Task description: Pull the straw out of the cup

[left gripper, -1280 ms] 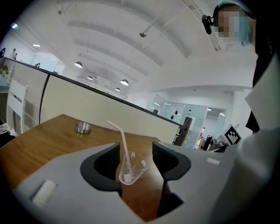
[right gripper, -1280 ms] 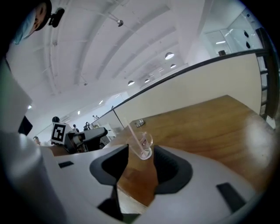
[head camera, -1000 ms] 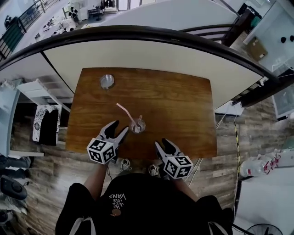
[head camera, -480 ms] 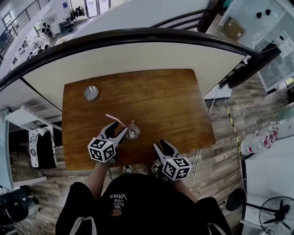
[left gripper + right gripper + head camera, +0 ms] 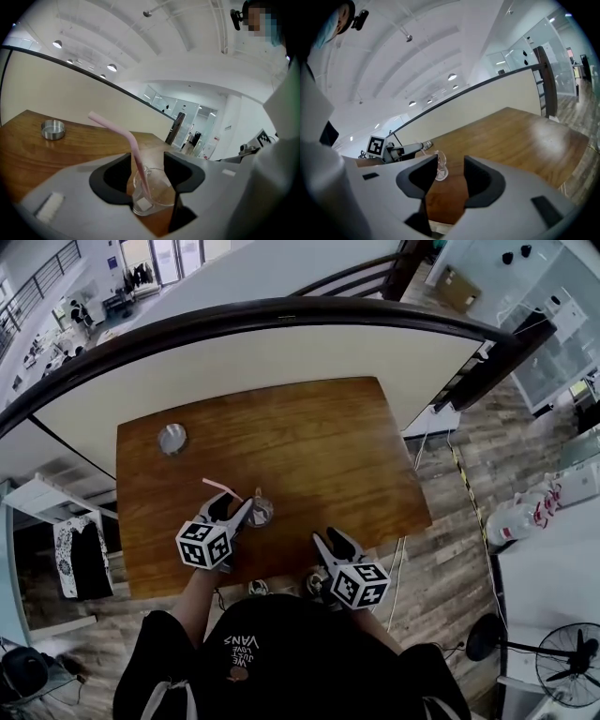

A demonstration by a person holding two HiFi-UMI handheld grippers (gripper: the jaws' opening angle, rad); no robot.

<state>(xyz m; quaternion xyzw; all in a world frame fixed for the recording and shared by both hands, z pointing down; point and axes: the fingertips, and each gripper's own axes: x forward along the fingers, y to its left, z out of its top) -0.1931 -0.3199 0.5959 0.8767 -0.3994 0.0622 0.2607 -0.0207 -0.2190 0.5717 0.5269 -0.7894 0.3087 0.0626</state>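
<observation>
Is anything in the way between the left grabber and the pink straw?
No, nothing visible is in the way. The left gripper has its jaws apart, and the pink straw stands in the clear cup right in the gap ahead. The small metal dish sits far off to the side.

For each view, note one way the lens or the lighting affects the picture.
Head view: the wide lens bows the dark railing into an arc and curves the edges of the table. Left gripper view: black corners and ceiling lamps blown out white, yet the pink straw and clear cup stay fairly sharp. Right gripper view: black corners again, with a pale sheen on the table at right.
</observation>
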